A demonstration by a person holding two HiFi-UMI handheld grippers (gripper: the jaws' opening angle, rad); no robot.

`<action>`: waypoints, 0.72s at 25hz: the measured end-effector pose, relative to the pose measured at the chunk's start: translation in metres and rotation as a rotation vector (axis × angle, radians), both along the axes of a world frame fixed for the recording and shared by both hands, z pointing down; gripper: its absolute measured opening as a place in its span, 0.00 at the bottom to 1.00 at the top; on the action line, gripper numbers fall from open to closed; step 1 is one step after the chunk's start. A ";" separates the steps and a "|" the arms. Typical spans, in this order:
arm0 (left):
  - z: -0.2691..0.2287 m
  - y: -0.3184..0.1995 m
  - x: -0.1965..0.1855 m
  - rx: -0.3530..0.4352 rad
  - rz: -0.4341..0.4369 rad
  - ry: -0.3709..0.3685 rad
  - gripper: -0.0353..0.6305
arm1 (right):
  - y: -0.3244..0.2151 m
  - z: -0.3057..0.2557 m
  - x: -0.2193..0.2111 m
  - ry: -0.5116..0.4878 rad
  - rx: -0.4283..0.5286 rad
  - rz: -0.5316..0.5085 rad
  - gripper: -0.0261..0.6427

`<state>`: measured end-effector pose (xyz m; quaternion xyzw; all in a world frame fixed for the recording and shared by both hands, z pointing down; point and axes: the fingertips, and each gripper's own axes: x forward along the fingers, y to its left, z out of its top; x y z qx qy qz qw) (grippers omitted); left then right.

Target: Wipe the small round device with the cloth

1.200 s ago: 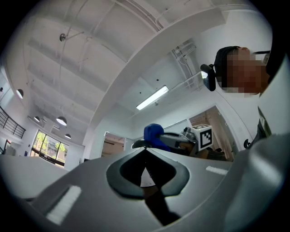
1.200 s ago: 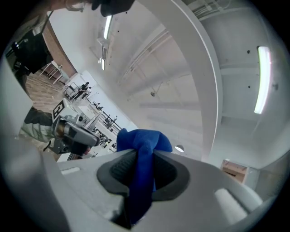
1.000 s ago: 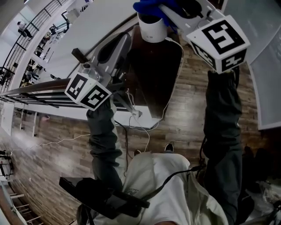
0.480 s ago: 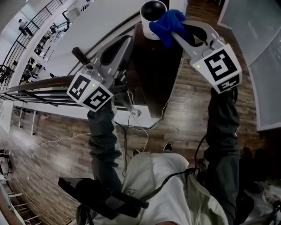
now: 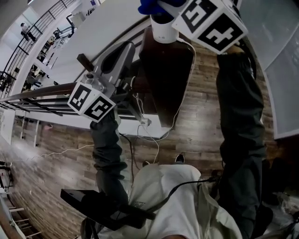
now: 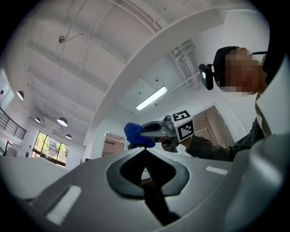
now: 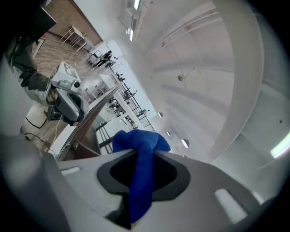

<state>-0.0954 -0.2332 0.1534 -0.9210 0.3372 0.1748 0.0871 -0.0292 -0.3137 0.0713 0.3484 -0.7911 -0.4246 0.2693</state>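
Note:
The small round device (image 5: 163, 29), a white cylinder, stands at the far end of a dark table (image 5: 168, 84) at the top of the head view. The blue cloth (image 5: 150, 5) lies over the device's top and hides it. My right gripper (image 7: 142, 152) is shut on the cloth (image 7: 141, 176), which hangs bunched between its jaws; its marker cube (image 5: 209, 21) sits just right of the device. My left gripper (image 5: 131, 45) hovers left of the device, apart from it, jaws shut with nothing between them.
A white cable (image 5: 183, 46) runs from the device down the table's right edge to more loose cables (image 5: 149, 135) above the wooden floor (image 5: 196, 126). A railing (image 5: 32, 100) runs along the left. A black box (image 5: 98, 205) hangs at the person's waist.
The right gripper held the cloth on the device's top, swung off to its right side and bared the dark top, then came back over it and rolled. The left gripper stayed put.

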 end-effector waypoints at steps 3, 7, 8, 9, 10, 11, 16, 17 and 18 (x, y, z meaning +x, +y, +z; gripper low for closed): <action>-0.001 0.002 0.002 0.001 0.002 -0.004 0.06 | 0.003 0.011 -0.010 0.065 0.001 0.010 0.16; -0.006 0.008 0.005 0.005 0.006 0.000 0.06 | 0.022 0.026 -0.021 0.139 -0.006 -0.035 0.16; -0.007 0.009 0.005 0.004 0.007 0.001 0.06 | 0.026 0.028 -0.022 0.160 0.001 -0.038 0.16; -0.008 0.010 0.005 0.004 0.009 0.002 0.06 | 0.028 0.029 -0.022 0.182 0.010 -0.040 0.16; -0.009 0.010 0.005 0.005 0.011 0.002 0.06 | 0.029 0.029 -0.023 0.201 0.018 -0.041 0.16; -0.009 0.011 0.005 0.006 0.012 0.003 0.06 | 0.028 0.027 -0.022 0.215 0.024 -0.039 0.16; -0.008 0.010 0.010 0.011 0.020 0.013 0.06 | 0.008 -0.001 -0.023 0.254 0.069 0.025 0.16; -0.007 0.010 0.010 0.012 0.022 0.015 0.06 | 0.006 -0.001 -0.026 0.272 0.067 0.033 0.16; -0.007 0.010 0.009 0.011 0.024 0.017 0.06 | 0.005 0.002 -0.029 0.292 0.060 0.037 0.16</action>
